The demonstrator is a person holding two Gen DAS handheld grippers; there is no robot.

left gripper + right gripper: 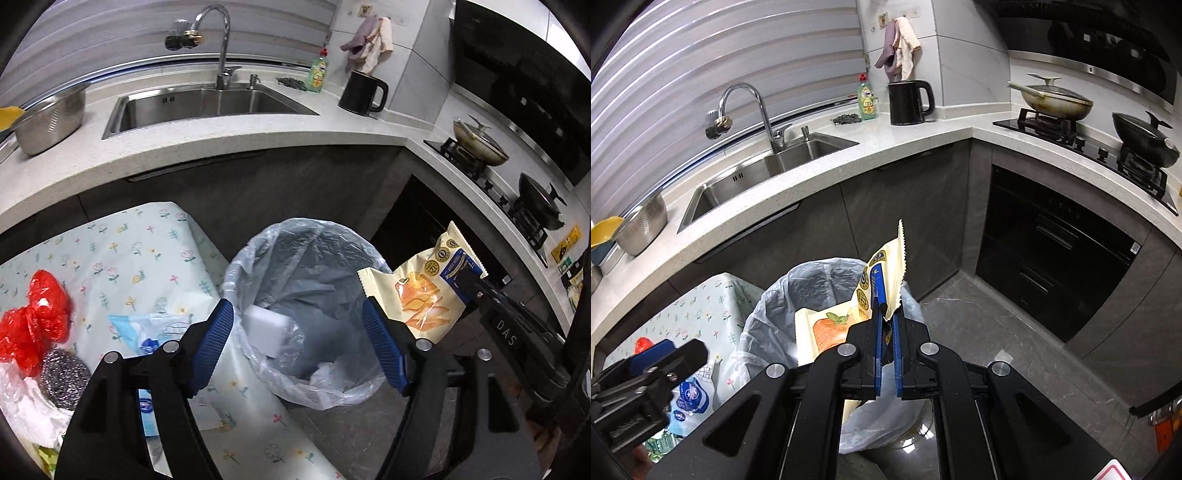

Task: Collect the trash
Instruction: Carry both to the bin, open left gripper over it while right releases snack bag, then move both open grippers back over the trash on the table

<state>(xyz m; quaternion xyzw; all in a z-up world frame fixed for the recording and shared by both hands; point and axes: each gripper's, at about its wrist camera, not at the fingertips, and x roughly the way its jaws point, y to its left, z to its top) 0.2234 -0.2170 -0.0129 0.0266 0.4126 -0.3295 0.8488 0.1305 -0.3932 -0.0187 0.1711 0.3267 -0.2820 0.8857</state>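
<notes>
A corner kitchen with a pale worktop (849, 155), a steel sink (207, 107) and a gas hob (1086, 140) is forming the background; grey cabinet fronts are running beneath. In front of the cabinets a low table (147, 251) under a flowered cloth is standing just beside a waste bin (306, 321) lined with a translucent bag, so that litter can be carried a short way from table to bin.

Inside the bin a white block (269, 328) is already lying against the near-left wall. On the table, uncollected litter is waiting: a red plastic bag (37, 314), a blue-and-white wrapper (147, 332) and a steel scourer (64, 376), with crumpled white plastic alongside.

The left gripper (299, 343) is pointing steeply down over the bin mouth, its jaws spread wide with nothing between them; this reads as a completed drop.

The right gripper (886, 332) is also angling downward at the bin's right rim, its jaws pressed together on a cream snack packet (882, 269). The packet is being pinched near one edge, standing upright above the fingers and hanging partly over the liner, apparently positioned for release.
</notes>
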